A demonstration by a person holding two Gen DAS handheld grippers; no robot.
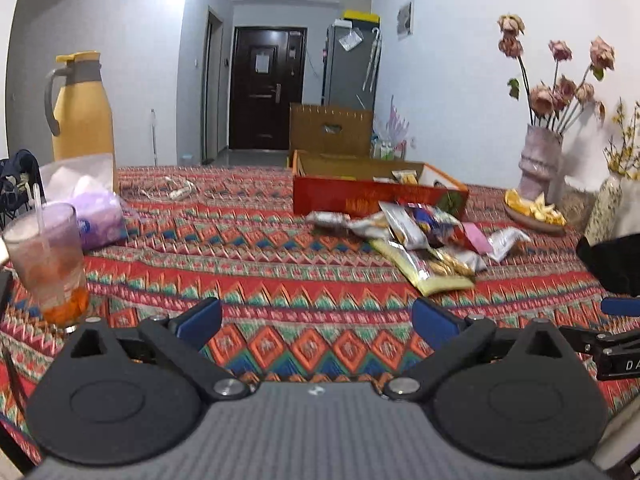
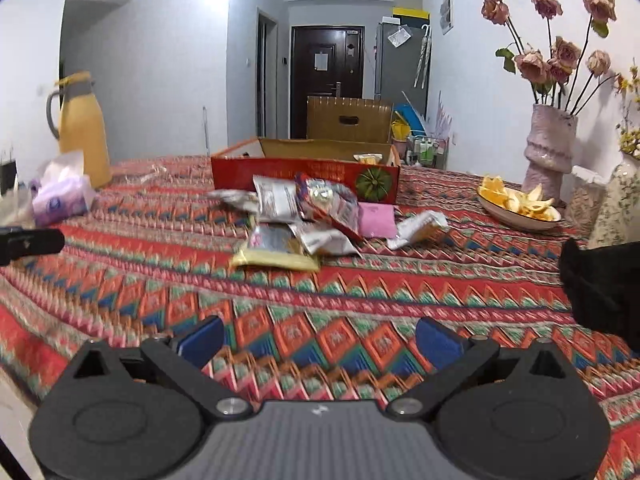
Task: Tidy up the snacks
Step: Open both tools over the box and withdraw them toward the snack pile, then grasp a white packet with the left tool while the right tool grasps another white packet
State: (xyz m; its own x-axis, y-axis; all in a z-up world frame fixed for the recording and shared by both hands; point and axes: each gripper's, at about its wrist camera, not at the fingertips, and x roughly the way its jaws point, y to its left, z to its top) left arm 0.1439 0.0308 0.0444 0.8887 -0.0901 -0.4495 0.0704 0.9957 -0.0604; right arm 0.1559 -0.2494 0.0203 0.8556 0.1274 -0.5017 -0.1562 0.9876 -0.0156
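Observation:
A heap of snack packets (image 1: 416, 232) (image 2: 308, 216) lies on the patterned tablecloth in front of a low red cardboard box (image 1: 360, 196) (image 2: 280, 174); one yellow packet (image 1: 406, 178) (image 2: 368, 158) lies inside the box. A pale yellow packet (image 2: 276, 258) forms the near edge of the heap. My left gripper (image 1: 316, 320) hangs open over bare cloth, well short and left of the heap, nothing between its blue pads. My right gripper (image 2: 318, 340) is open too, empty, straight before the heap and some way back.
A yellow thermos jug (image 1: 82, 112) (image 2: 82, 128), a tissue pack (image 1: 98, 216) (image 2: 60, 200) and a drink cup with straw (image 1: 48, 264) stand at left. A bowl of orange peel (image 2: 518, 204), vases of dried roses (image 2: 550, 148) and a black object (image 2: 604, 284) crowd the right.

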